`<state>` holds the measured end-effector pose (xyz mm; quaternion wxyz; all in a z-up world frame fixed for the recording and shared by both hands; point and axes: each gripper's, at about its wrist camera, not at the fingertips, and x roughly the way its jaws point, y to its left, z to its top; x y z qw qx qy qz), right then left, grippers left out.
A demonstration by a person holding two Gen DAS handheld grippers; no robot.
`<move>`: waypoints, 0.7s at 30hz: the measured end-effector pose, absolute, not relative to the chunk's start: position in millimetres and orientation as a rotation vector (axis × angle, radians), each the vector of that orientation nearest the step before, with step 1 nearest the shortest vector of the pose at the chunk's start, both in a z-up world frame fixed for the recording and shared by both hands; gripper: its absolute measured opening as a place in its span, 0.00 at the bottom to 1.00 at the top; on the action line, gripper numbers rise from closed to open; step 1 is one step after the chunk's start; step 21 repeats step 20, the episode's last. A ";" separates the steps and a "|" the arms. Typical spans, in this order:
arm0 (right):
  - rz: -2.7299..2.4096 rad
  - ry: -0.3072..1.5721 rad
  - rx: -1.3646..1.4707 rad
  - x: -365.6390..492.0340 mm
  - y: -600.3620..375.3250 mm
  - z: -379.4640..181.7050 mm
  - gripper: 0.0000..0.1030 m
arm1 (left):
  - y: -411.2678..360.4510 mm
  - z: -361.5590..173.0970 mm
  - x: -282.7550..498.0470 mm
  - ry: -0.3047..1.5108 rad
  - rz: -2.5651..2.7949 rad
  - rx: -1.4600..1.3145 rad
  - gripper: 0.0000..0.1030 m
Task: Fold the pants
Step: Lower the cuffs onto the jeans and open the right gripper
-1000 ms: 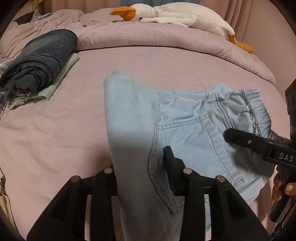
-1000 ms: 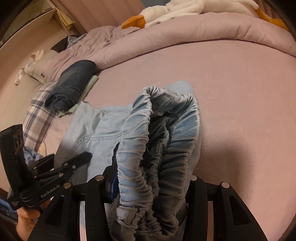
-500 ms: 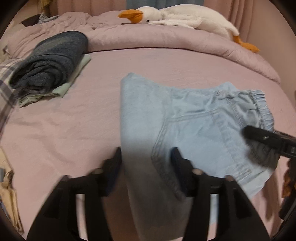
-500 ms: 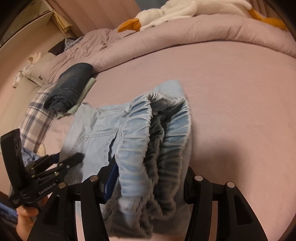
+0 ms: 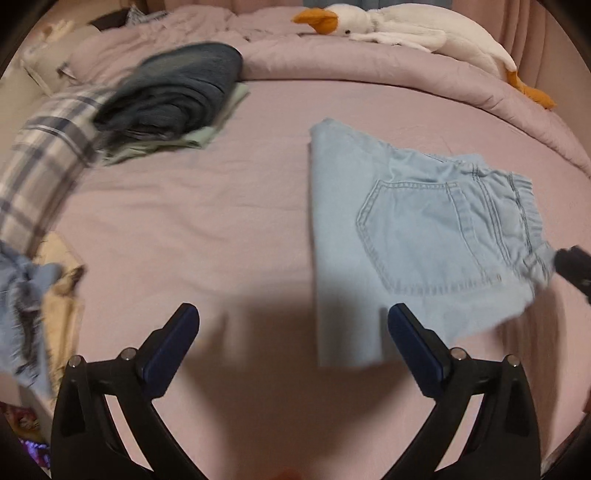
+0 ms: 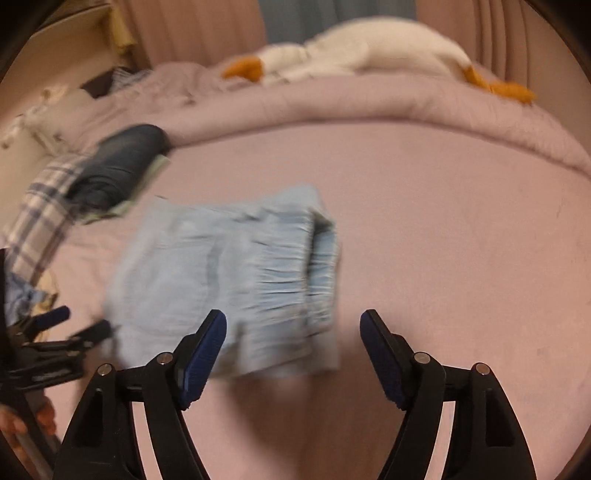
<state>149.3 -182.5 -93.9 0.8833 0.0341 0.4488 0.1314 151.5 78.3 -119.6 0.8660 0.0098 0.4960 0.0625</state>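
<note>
We have both tools off the cloth right now. Our left gripper [image 5: 293,325] stands wide open with nothing between its blue pads, and our right gripper [image 6: 293,332] is spread just as wide and just as empty.

The pants [image 5: 406,236] lie flat on the pink bed sheet [image 5: 192,221], folded into a compact pale-denim packet. Taking the pants as our landmark: the left gripper sits at their near edge, its right-hand finger just beside the near corner of the fold, its other finger over bare sheet. In the right wrist view the pants [image 6: 229,280] lie ahead and left of the right gripper, with the gathered elastic waistband [image 6: 295,280] turned toward it.

The packet's long axis, seen from the left wrist, runs from us away toward the plush goose [image 5: 399,33], with the straight folded edge on the left and the back pocket [image 5: 432,236] and waistband on the right. We judge the left gripper nearer the folded edge, the right nearer the waistband.

Beyond the pants and left of them sits the stack of folded clothes [image 5: 173,96], well apart.

Any writing? None we can read; both views are smeared by motion, and the other tool's casing is too blurred.
</note>
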 end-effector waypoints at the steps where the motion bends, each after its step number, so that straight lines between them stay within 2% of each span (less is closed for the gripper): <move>1: 0.289 0.926 0.062 138.7 -179.5 -84.3 0.73 | 77.0 -114.1 143.0 1.028 0.129 0.024 0.99; 8: 0.339 0.881 0.039 77.8 -174.9 -48.7 0.73 | 68.1 -70.1 84.8 0.959 0.093 0.013 0.99; 18: 0.319 0.855 0.016 39.4 -176.0 -31.6 0.76 | 49.9 -20.9 40.8 0.858 0.072 0.023 0.99; 20: 0.310 0.851 0.011 33.7 -174.4 -29.6 0.82 | 51.2 -17.9 39.8 0.850 0.071 0.030 0.99; 21: 0.310 0.851 0.011 33.7 -174.4 -29.6 0.82 | 51.2 -17.9 39.8 0.850 0.071 0.030 0.99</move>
